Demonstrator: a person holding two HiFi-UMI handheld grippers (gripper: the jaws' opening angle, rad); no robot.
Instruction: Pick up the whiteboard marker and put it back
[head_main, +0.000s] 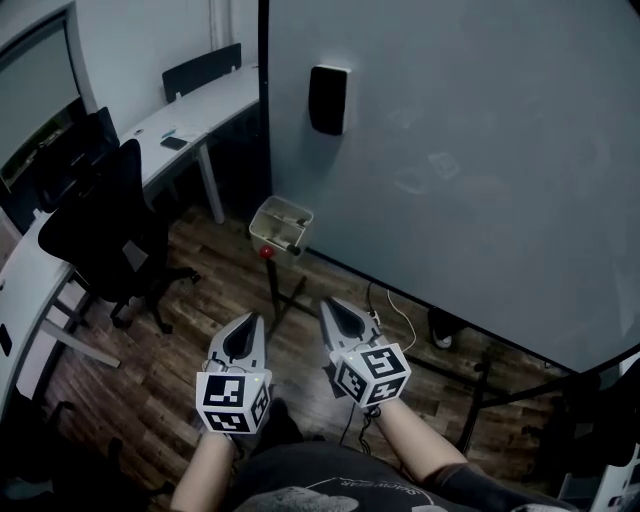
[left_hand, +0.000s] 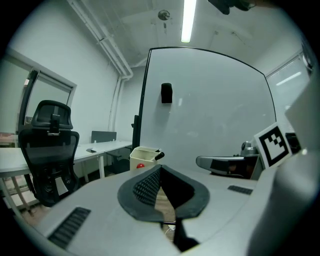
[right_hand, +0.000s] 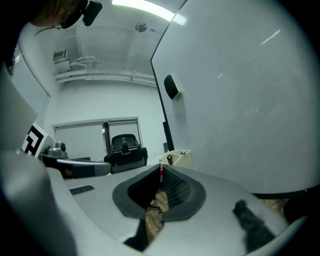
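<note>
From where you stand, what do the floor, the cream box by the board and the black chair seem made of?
Floor: brown planks with visible grain, matte; wood or laminate, hard to tell. Cream box: probably plastic, with smooth walls and rounded corners. Black chair: back looks like mesh or fabric, dull; the wheeled base likely plastic.

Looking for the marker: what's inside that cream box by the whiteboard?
A dark marker pokes over the cream box rim; its walls hide whatever lies deeper.
</note>
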